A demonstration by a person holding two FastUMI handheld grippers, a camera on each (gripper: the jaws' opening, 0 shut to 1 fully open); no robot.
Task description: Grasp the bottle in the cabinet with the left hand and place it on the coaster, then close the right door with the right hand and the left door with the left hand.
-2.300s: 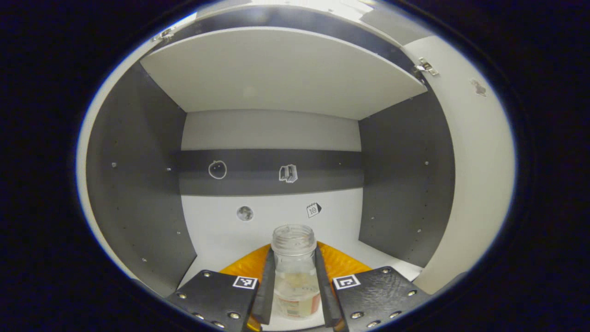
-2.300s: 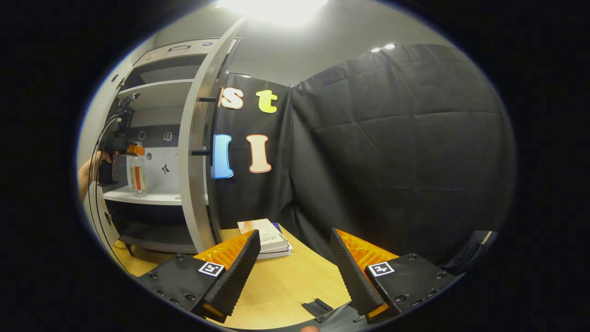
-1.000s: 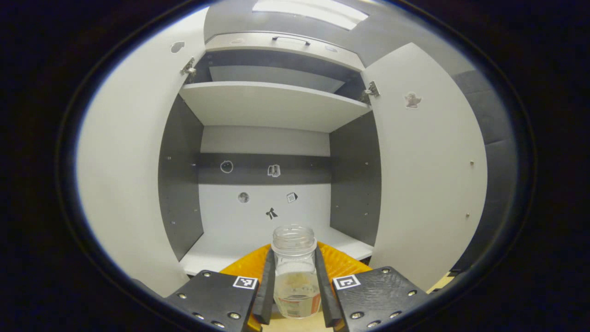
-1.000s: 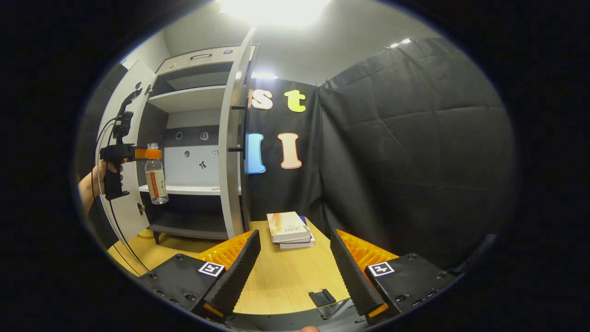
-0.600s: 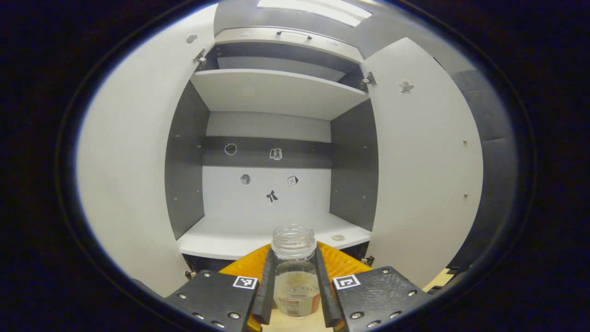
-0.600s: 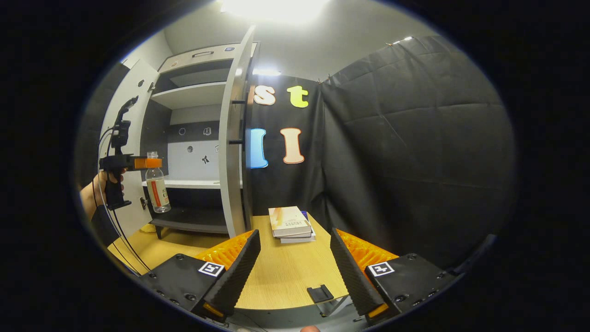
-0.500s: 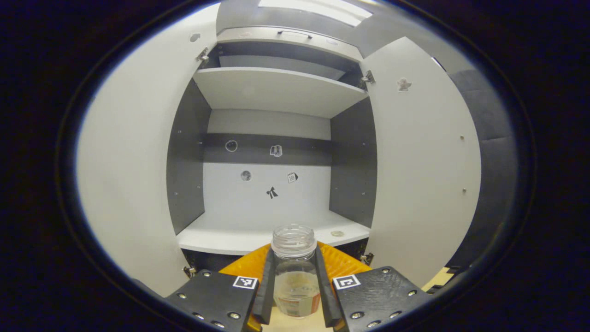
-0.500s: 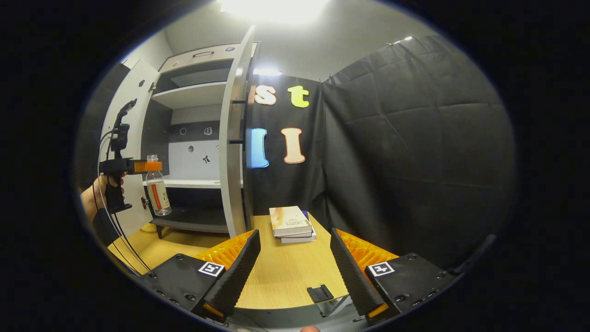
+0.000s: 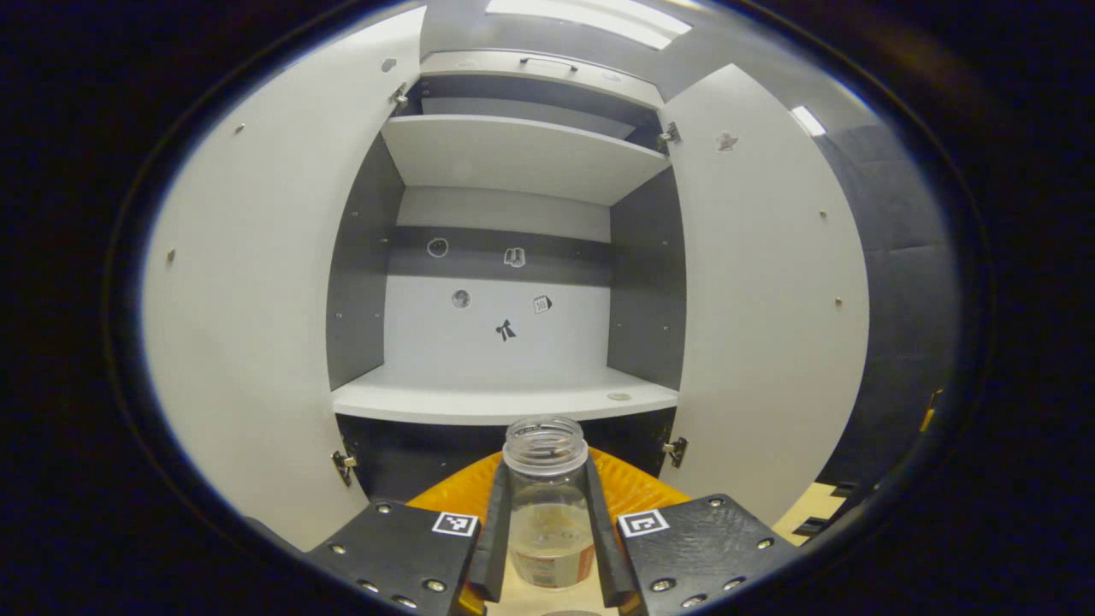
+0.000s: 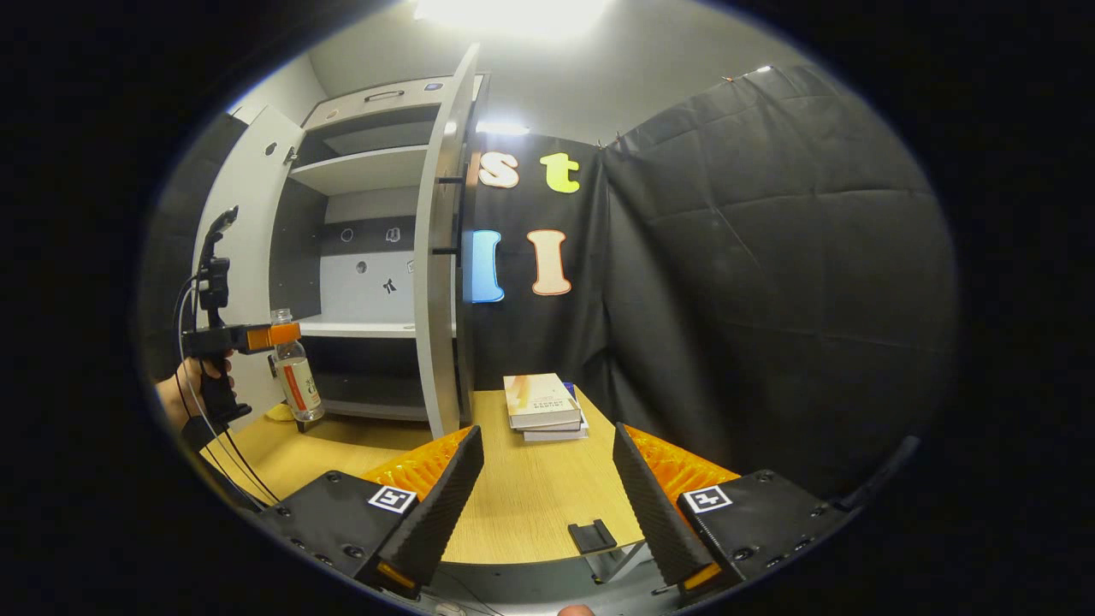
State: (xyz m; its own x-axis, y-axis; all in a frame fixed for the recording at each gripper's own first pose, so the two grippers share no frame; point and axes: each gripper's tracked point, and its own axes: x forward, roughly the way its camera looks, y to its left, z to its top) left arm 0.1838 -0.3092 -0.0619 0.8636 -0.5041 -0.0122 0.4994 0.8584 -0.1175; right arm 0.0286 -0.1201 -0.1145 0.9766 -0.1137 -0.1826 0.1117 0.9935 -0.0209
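**Bottle held clear of the open cabinet**

The left tool [image 9: 547,522] has both fingers clamped on the capless bottle [image 9: 547,505], hanging in front of the cabinet [image 9: 505,402], above the tabletop [image 10: 522,505]. Its red-striped label is too small to read, and its base is cut off in the left gripper view. The right tool [image 10: 547,488] hovers with fingers spread, gripping nothing. Both doors stand open. Books [image 10: 543,406] lie far on the tabletop, their cover writing illegible.

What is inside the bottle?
The bottle, held by the left gripper, has clear liquid low down. Its label and the gripper's fingers cover the rest.
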